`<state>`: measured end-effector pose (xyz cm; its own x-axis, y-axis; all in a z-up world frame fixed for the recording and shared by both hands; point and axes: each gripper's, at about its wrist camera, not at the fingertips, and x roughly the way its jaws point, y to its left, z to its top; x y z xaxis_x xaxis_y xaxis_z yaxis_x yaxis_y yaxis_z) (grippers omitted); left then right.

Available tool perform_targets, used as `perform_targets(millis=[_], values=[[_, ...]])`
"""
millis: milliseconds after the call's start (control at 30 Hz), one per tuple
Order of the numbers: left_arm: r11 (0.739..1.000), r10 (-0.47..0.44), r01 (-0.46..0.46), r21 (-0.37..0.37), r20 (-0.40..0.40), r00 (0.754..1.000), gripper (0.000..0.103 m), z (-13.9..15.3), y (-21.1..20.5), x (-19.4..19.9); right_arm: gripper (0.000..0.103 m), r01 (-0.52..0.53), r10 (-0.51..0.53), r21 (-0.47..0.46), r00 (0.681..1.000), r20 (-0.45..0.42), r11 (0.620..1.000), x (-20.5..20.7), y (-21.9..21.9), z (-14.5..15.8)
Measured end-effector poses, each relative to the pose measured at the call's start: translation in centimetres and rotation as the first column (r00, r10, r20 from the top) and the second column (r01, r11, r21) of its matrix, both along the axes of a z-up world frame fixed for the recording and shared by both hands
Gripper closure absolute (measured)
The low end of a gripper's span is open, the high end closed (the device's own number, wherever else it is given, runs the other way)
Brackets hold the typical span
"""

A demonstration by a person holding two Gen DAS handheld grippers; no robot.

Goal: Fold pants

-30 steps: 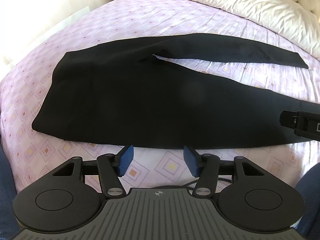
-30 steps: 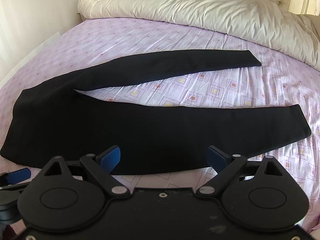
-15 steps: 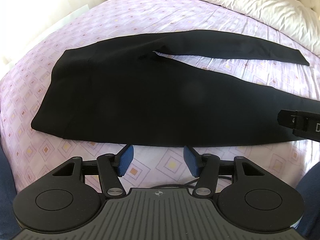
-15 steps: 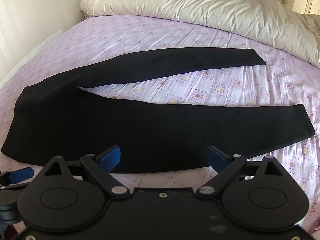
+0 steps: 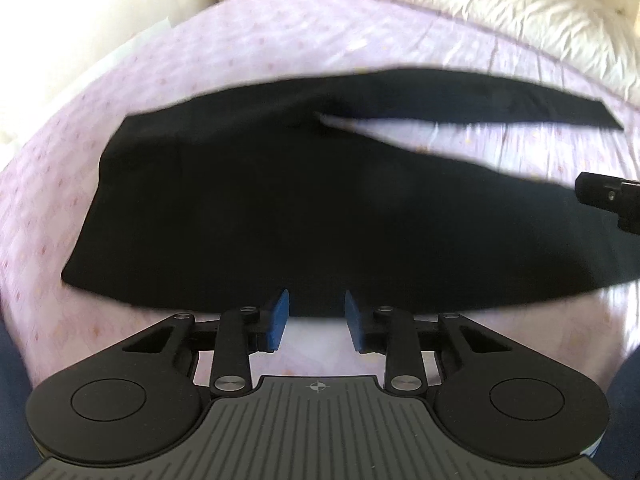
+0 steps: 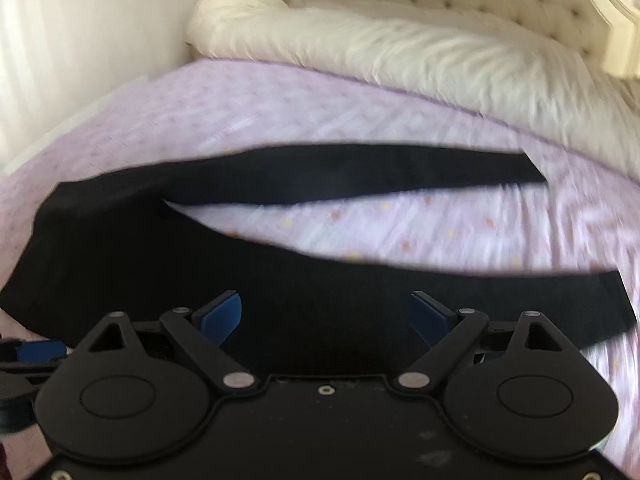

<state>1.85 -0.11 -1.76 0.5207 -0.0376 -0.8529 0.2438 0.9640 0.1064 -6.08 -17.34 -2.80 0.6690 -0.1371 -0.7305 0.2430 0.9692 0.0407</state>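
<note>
Both tools have dropped toward the pants (image 5: pixel 320 208): left tool (image 5: pixel 314 316) narrower, right tool (image 6: pixel 326 316) wide, neither gripping yet

I see the flat black fabric pants (image 5: pixel 304 208) spread across the lilac diamond-patterned bedsheet (image 5: pixel 280 44), and I take them as my landmark. Beyond the pants, bare sheet runs open up to the rumpled cream duvet (image 6: pixel 400 64), which blocks the far side. Between the two legs lies a bare wedge of sheet. Left of the pants, a pale wall (image 6: pixel 80 40) closes the way.
</note>
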Motion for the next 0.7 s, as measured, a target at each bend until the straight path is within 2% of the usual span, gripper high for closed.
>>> perform_targets(millis=[167, 367, 433, 500, 533, 600, 633, 667, 700], values=[[1.0, 0.015, -0.015, -0.025, 0.008, 1.0, 0.072, 0.8, 0.8, 4.3, 0.01, -0.087, 0.088, -0.047, 0.996, 0.02, 0.995, 4.5, -2.1, 0.8], [1.0, 0.015, -0.015, -0.019, 0.01, 1.0, 0.072, 1.0, 0.7, 10.4, 0.013, -0.25, 0.252, -0.101, 0.968, 0.005, 0.963, 12.4, -5.2, 0.0], [0.999, 0.026, -0.026, -0.032, -0.002, 1.0, 0.072, 0.8, 0.8, 12.4, 0.019, -0.281, 0.28, -0.098, 0.96, -0.031, 0.955, 15.9, -6.5, -0.9], [0.999, 0.032, -0.032, -0.035, -0.007, 0.999, 0.072, 0.5, 0.9, 14.1, 0.044, -0.31, 0.306, -0.062, 0.949, -0.07, 0.949, 19.1, -7.7, -1.9], [0.999, 0.032, -0.033, -0.034, -0.008, 0.999, 0.072, 0.4, 0.8, 14.8, 0.046, -0.328, 0.324, -0.04, 0.943, -0.081, 0.944, 20.8, -8.3, -2.5], [0.999, 0.036, -0.037, -0.029, -0.009, 0.999, 0.072, 0.2, 0.9, 16.2, 0.044, -0.361, 0.359, -0.015, 0.929, -0.089, 0.932, 23.8, -9.2, -3.4], [0.999, 0.038, -0.038, -0.026, -0.01, 0.999, 0.072, 0.1, 0.9, 16.7, 0.044, -0.379, 0.376, -0.022, 0.922, -0.094, 0.925, 25.0, -9.5, -3.7], [0.999, 0.039, -0.04, -0.023, -0.011, 0.999, 0.072, -0.1, 0.9, 17.2, 0.038, -0.401, 0.396, -0.037, 0.913, -0.097, 0.916, 26.2, -9.7, -4.1], [0.999, 0.042, -0.042, -0.02, -0.015, 0.999, 0.072, -0.2, 0.8, 17.8, 0.039, -0.425, 0.418, -0.053, 0.902, -0.108, 0.903, 27.6, -9.9, -4.6]])
